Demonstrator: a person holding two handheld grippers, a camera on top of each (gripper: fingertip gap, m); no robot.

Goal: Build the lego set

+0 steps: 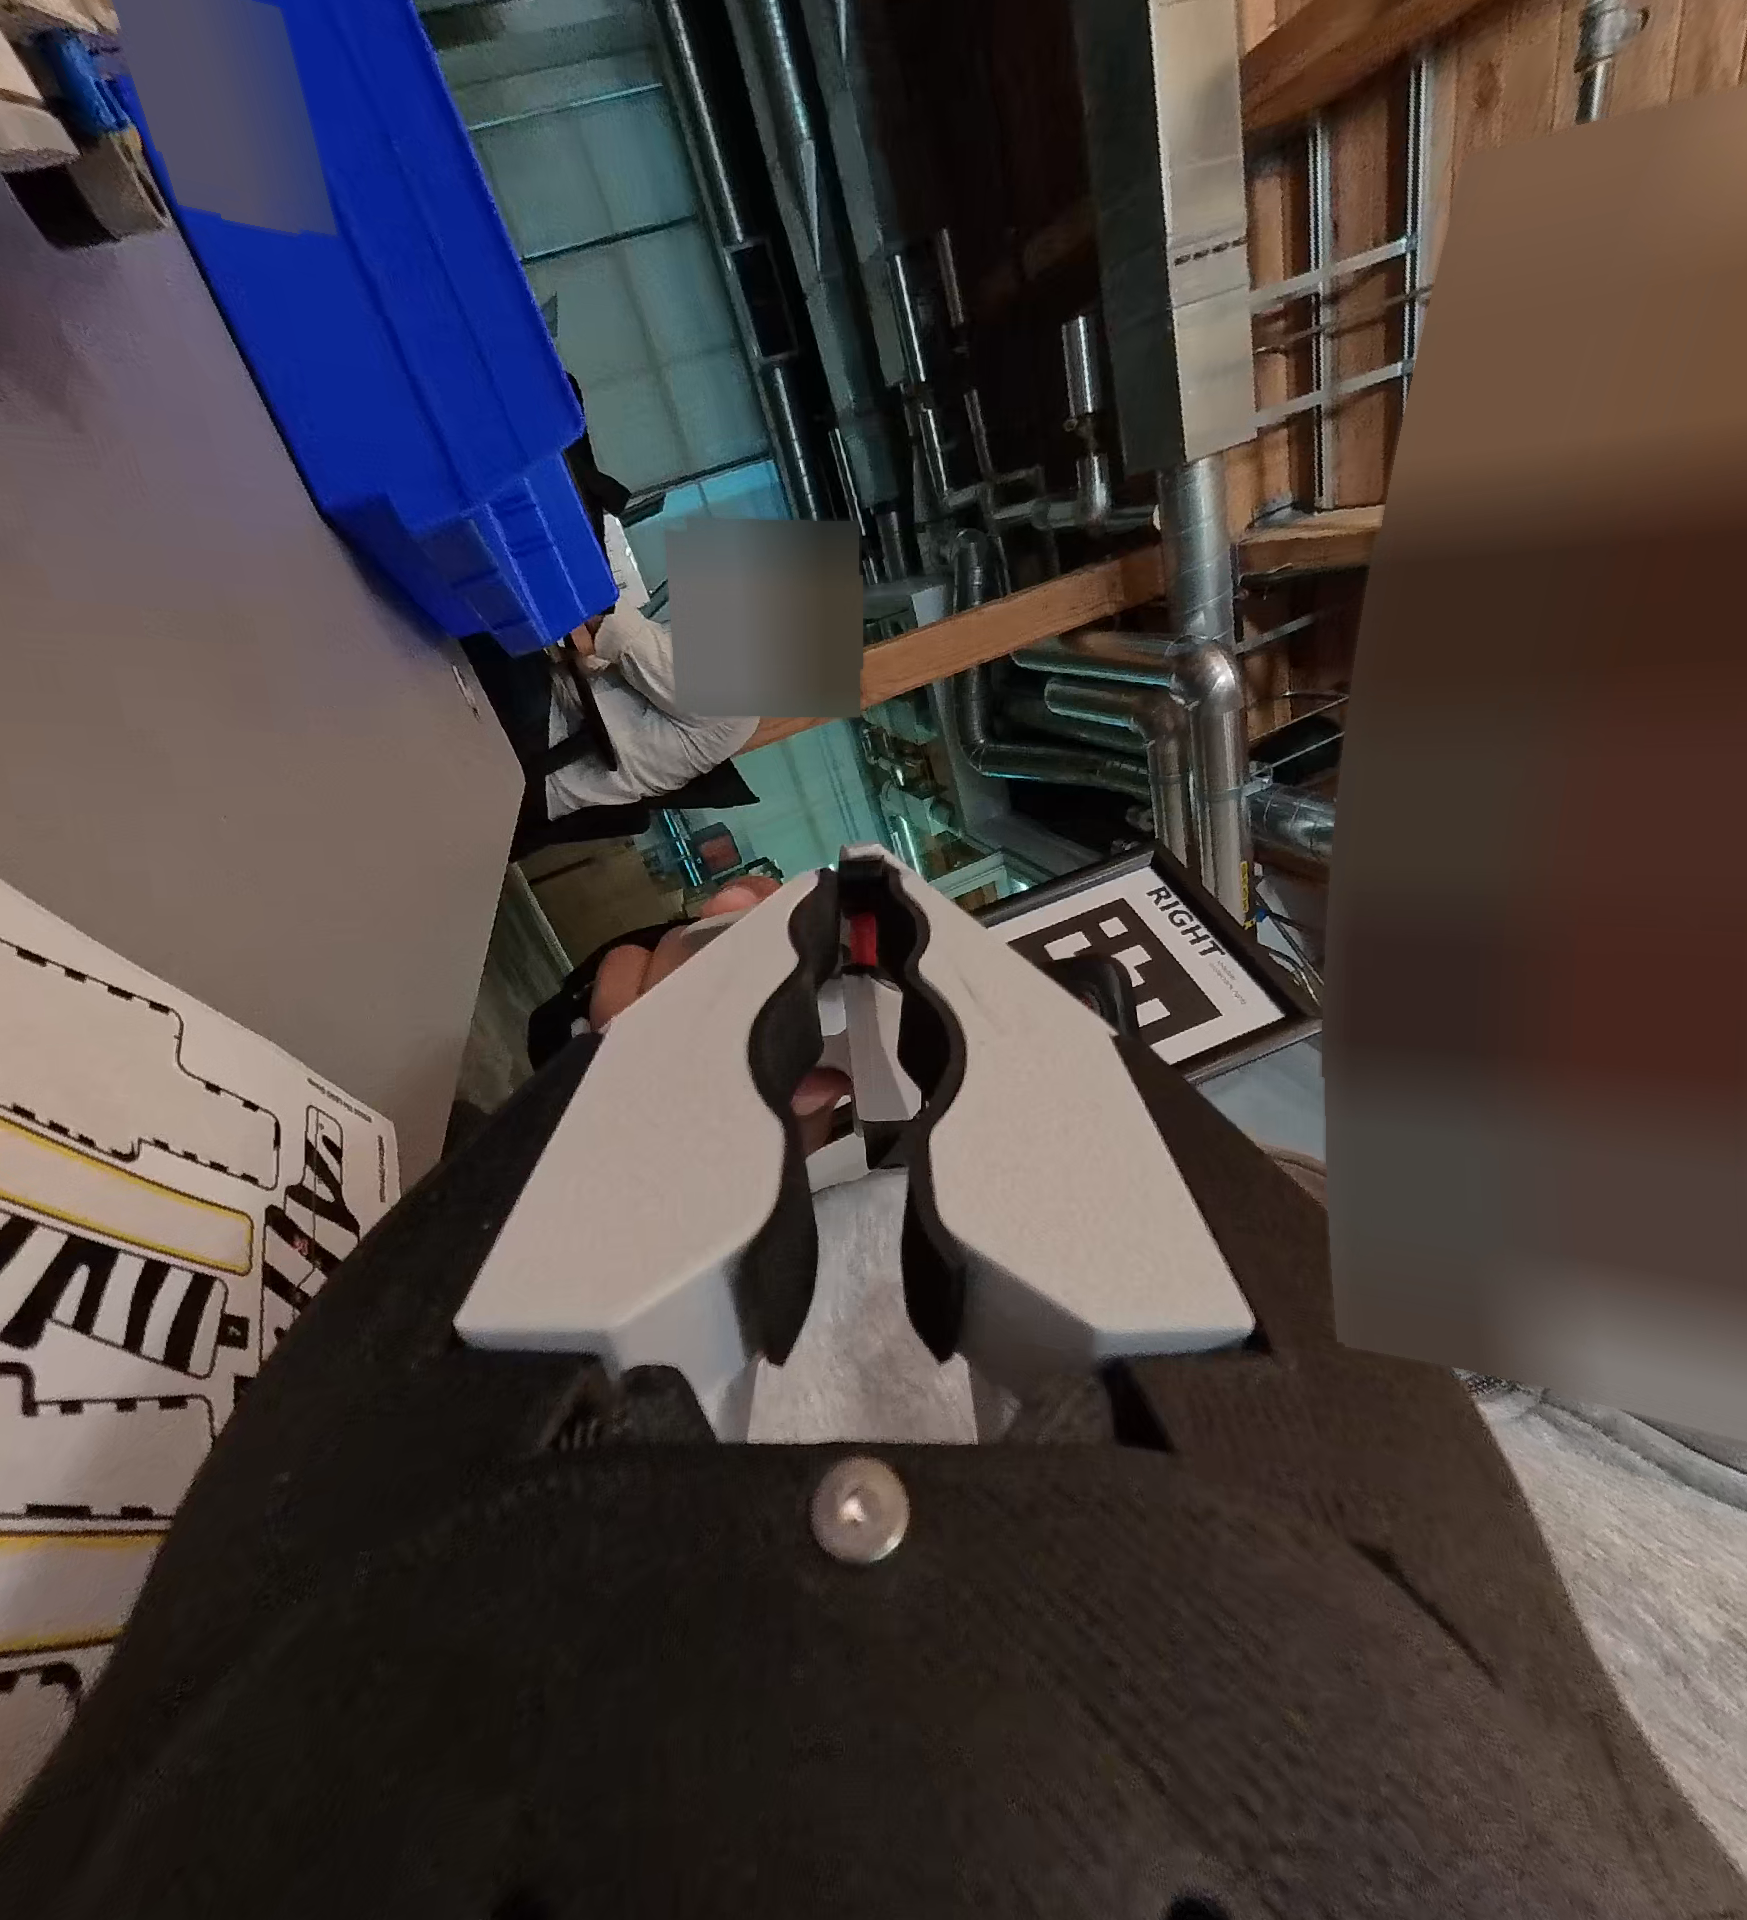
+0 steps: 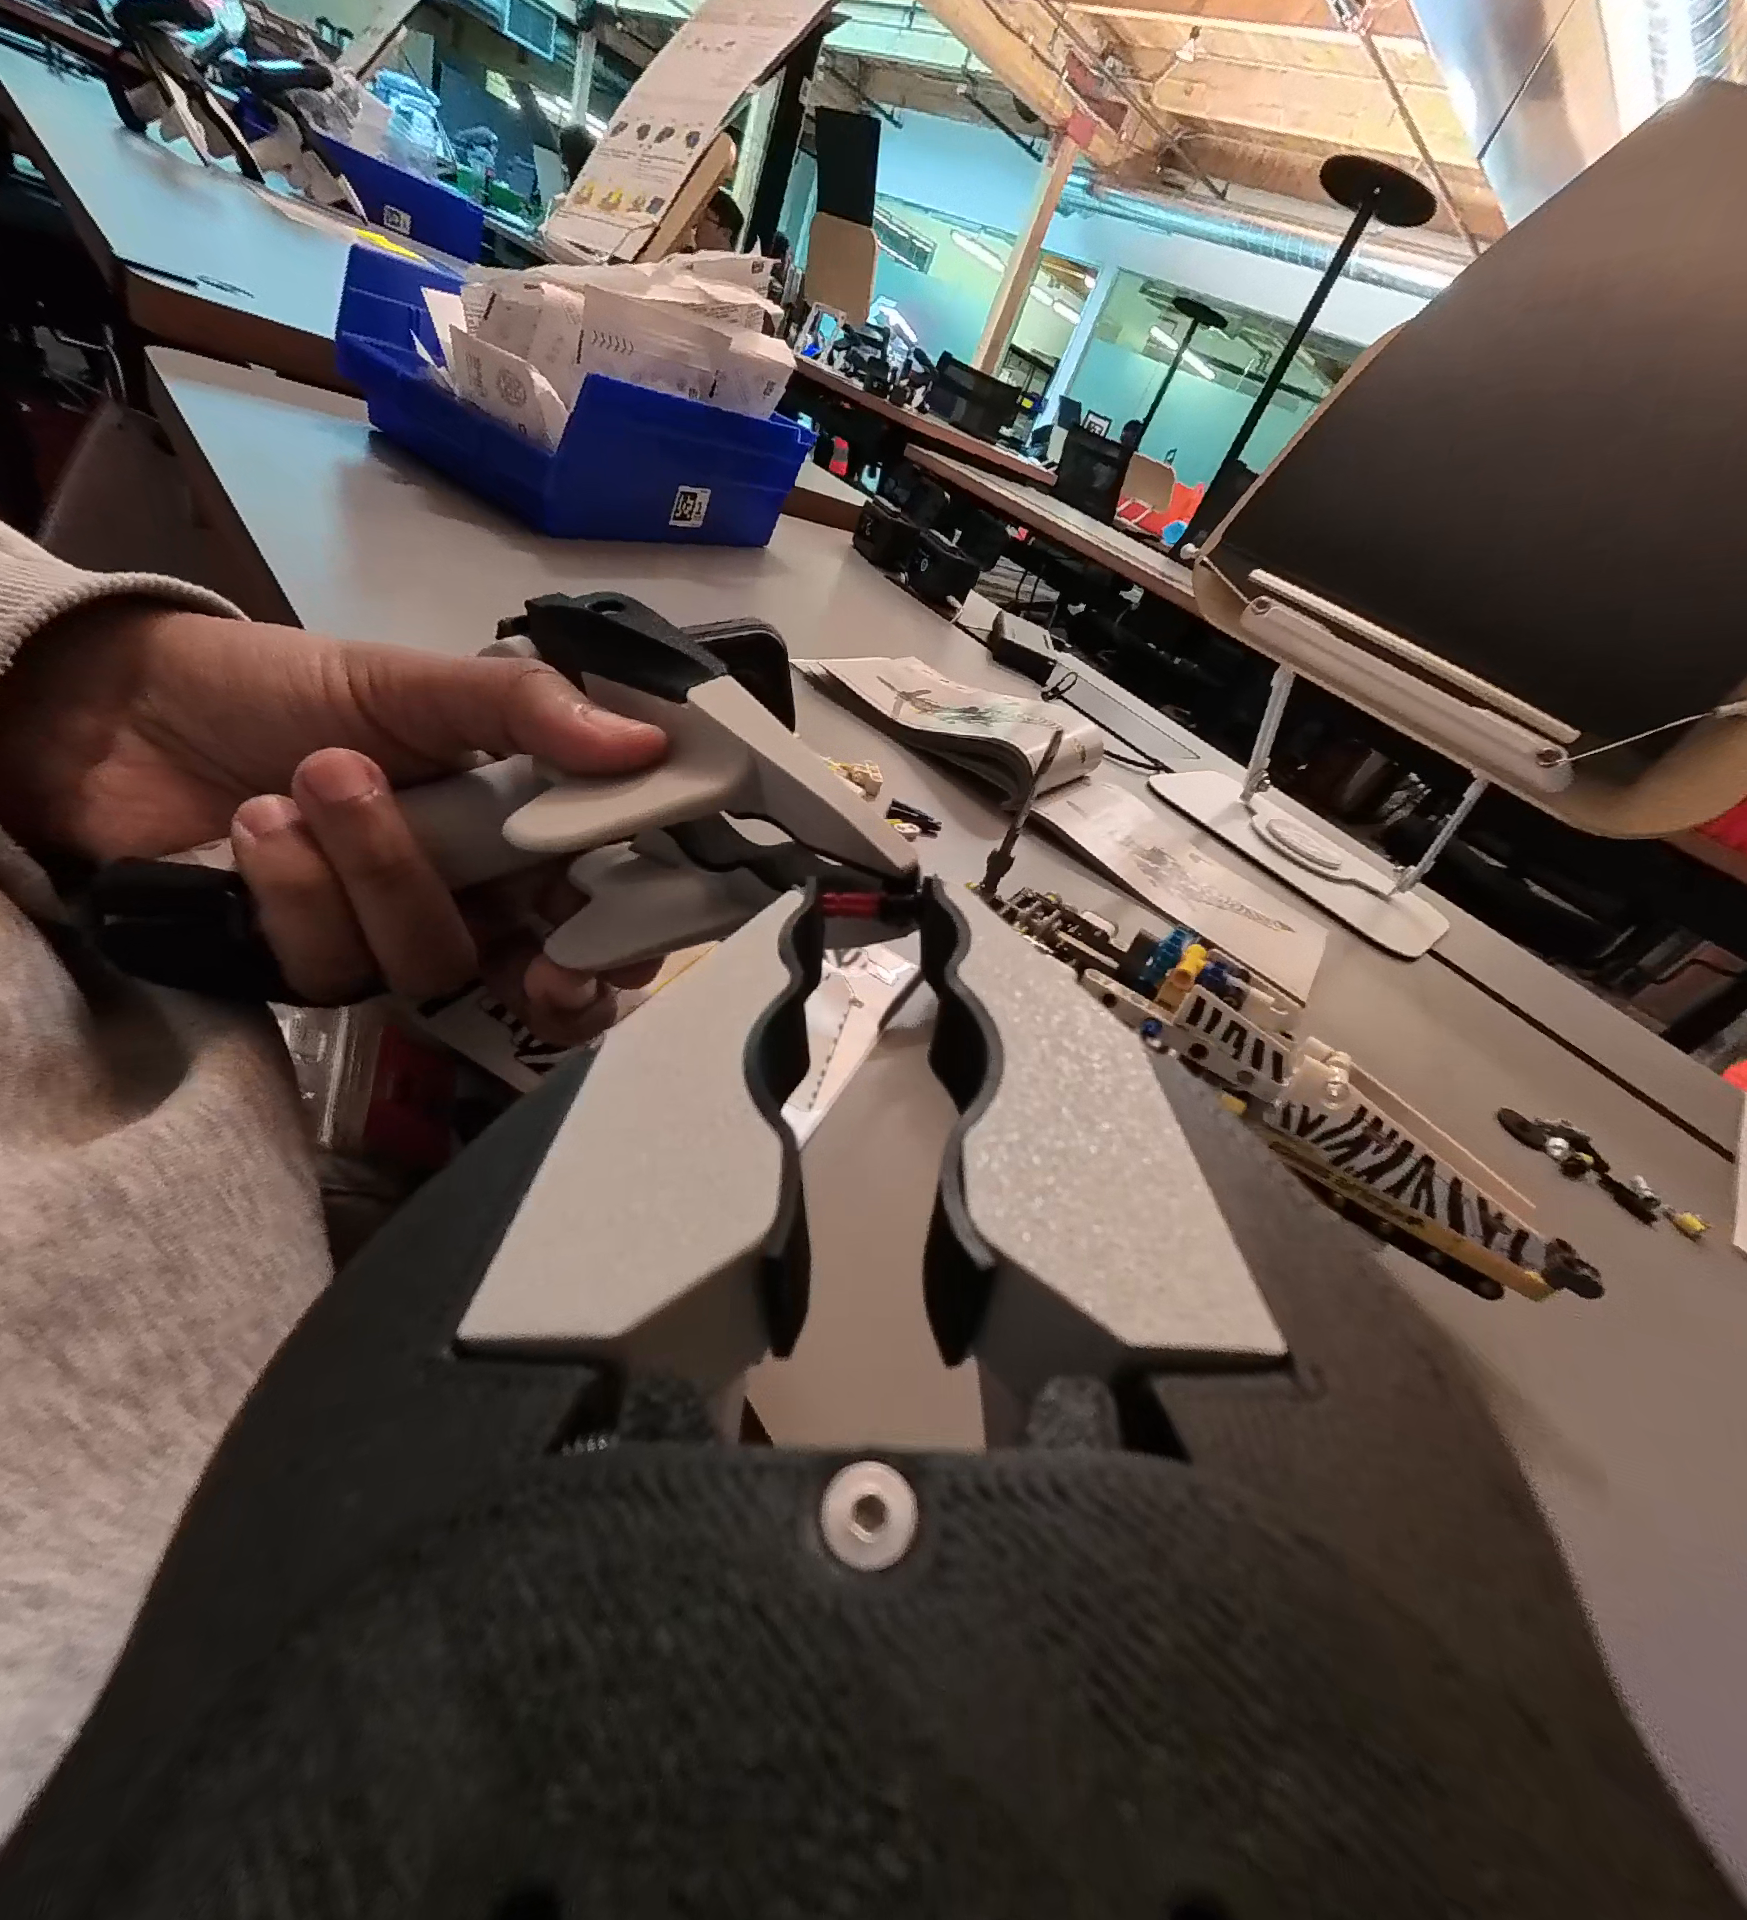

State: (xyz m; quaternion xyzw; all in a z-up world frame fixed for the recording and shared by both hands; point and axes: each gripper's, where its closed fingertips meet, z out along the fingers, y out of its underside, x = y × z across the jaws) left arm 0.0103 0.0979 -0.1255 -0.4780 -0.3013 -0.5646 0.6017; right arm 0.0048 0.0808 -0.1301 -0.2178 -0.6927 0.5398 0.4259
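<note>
Pin [image 2: 853, 902] is sitting clamped between both grippers' tips: you're pinching it with left gripper [image 1: 861, 894] while right gripper [image 2: 867, 900] is closing on it, probably for handover.

Red pin [image 2: 853, 902] mostly hidden between tool tips, sticker sheet [image 1: 69, 1195] cut off at left edge

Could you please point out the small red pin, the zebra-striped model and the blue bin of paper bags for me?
red pin [image 2: 846, 902]: right wrist view, its red middle, between the claw tips.
zebra-striped model [image 2: 1388, 1153]: right wrist view, striped side panel.
blue bin [image 2: 661, 468]: right wrist view, front wall.
</note>
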